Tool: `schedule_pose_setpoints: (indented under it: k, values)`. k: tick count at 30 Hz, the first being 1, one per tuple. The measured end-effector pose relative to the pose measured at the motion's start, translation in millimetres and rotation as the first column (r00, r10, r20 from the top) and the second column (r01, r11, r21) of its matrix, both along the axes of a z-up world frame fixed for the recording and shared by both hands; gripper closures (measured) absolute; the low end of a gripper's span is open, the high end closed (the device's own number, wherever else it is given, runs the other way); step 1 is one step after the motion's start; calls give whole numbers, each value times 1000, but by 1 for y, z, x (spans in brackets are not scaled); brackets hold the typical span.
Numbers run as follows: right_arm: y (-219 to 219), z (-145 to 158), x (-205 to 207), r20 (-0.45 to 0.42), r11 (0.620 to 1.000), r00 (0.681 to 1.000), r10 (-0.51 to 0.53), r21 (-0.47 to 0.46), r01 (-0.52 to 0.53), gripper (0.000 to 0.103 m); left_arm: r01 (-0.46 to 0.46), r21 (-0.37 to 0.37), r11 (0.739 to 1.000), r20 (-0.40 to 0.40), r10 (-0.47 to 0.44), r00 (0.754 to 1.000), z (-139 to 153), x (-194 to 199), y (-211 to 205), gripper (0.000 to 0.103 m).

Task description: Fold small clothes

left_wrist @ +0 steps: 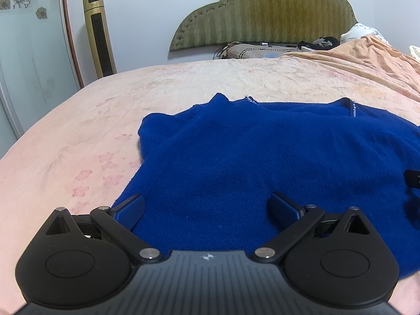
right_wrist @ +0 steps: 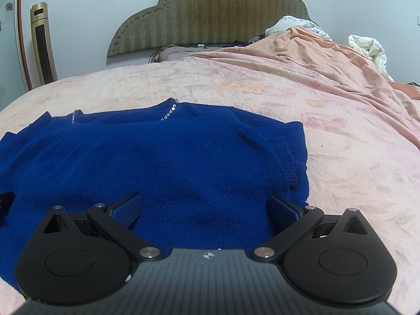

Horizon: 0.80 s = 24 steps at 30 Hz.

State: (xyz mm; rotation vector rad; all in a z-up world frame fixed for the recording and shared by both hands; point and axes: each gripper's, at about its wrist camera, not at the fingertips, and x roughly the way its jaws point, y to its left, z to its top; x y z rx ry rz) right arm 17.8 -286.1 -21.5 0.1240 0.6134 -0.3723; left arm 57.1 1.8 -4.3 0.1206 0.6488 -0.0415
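I see a royal-blue knit sweater [left_wrist: 262, 162] spread flat on the bed, directly ahead of and under both tongs. My left gripper [left_wrist: 207, 210] stands wide, its two blue-padded fingers [left_wrist: 132, 208] spread far apart with nothing between them but the knit lying below. My right gripper [right_wrist: 206, 208] is just as wide, its fingertips [right_wrist: 282, 207] over the near part of the garment and holding nothing.

The sweater [right_wrist: 162, 168] is a fine, even knit in deep saturated blue. Beyond my right tongs, at the far edge, the neckline carries a short row of small shiny stones [right_wrist: 169, 113], with a second row [right_wrist: 74, 116] further left. The right sleeve [right_wrist: 282, 155] is folded inward over the body, its ribbed cuff lying ahead of my right finger. From the left wrist view, the far-left part of the garment bunches up into a rounded hump ahead of my left finger, and the sweater's left edge runs diagonally down to that finger. The cloth lies mostly smooth, with shallow dips in the middle.

At the right edge of the left wrist view a black piece [left_wrist: 412, 179], apparently part of the other gripper, shows over the knit.

Everything rests on a pale pink floral bedsheet [left_wrist: 86, 136]. Far ahead of the tongs stand an olive padded headboard [right_wrist: 210, 13] and, to the left, a gold tower heater [left_wrist: 99, 34] against the wall.
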Motion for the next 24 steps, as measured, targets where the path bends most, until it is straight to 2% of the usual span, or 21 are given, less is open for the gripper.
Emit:
schedule_pose_setpoints:
  k: [5,8,16,24]
  values:
    - [12,5,-12,-14,1000,1000,-22,-11,22,0,31,-10,999,-42,-31,999,8,-7,-1,1]
    - [17,7,-24,-2,1000,1000,-11,16,11,0,47,-6,999,-54,-47,997,12,-13,-3,1]
    - [18,12,-57,7,1000,1000,6,15,-6,1,43,-37,998,-110,-47,993,17,-20,-1,1]
    - [15,7,-69,-1,1000,1000,2,17,-2,0,55,-26,998,-108,-57,992,19,-24,-5,1]
